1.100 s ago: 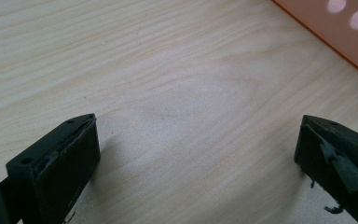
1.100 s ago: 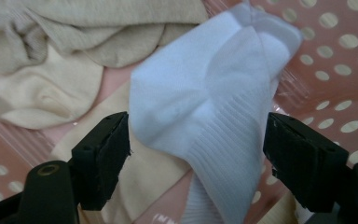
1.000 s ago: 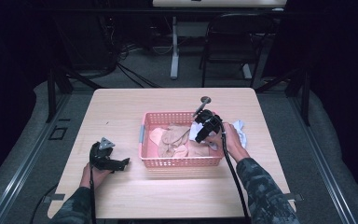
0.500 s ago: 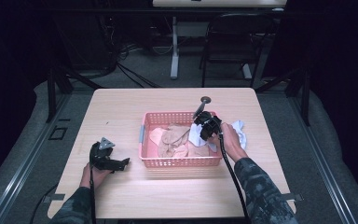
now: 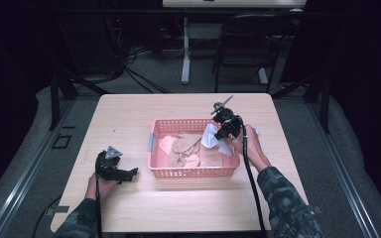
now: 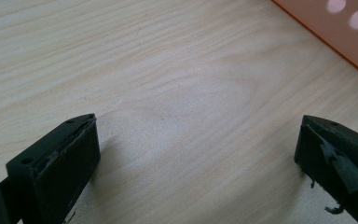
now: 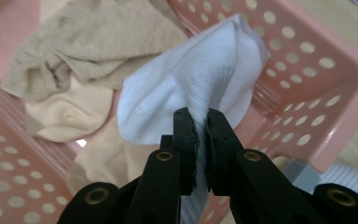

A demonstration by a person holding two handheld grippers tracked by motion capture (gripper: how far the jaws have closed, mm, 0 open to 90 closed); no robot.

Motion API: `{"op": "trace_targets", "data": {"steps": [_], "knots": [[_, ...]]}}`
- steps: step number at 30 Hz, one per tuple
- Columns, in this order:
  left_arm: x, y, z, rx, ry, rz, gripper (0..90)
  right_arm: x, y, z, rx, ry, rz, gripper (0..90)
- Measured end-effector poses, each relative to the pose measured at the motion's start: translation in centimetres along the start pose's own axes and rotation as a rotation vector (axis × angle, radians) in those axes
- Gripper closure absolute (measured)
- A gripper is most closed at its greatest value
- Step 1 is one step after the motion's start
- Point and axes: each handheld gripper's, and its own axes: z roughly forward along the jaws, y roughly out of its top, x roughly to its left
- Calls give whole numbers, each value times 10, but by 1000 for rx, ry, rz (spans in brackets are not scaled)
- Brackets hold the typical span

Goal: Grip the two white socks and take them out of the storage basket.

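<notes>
High view: we see the right gripper (image 5: 222, 133) clamped on a white sock (image 5: 211, 136) above the pink basket (image 5: 193, 172); its jaws just closed. Left gripper (image 5: 129, 173) rests left of the basket.
Left gripper view: jaws spread wide, nothing between.
Right gripper view: sock (image 7: 186, 88) pinched over beige socks (image 7: 88, 46).

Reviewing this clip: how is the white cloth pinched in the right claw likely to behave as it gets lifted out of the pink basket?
Probably floppy: the white cloth folds and drapes around the right claw, whose jaws have just closed on it. Likely light, since a thin pinched edge carries it. Its towel-like weave should resist slipping, though a trailing end might drag over the beige cloths or the pink basket wall.
</notes>
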Motion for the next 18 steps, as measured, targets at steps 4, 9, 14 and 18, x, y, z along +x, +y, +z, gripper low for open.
{"op": "trace_targets", "data": {"steps": [4,9,14,18], "knots": [[0,0,0,0,0,0,0,2,4,-19,-43,11,-11,843],[0,0,0,1,0,0,0,4,4,-37,-109,24,-10,843],[0,0,0,-1,0,-2,0,2,2,-56,-182,63,4,844],[0,0,0,-1,0,-2,0,1,-2,-70,-233,69,4,844]]}}
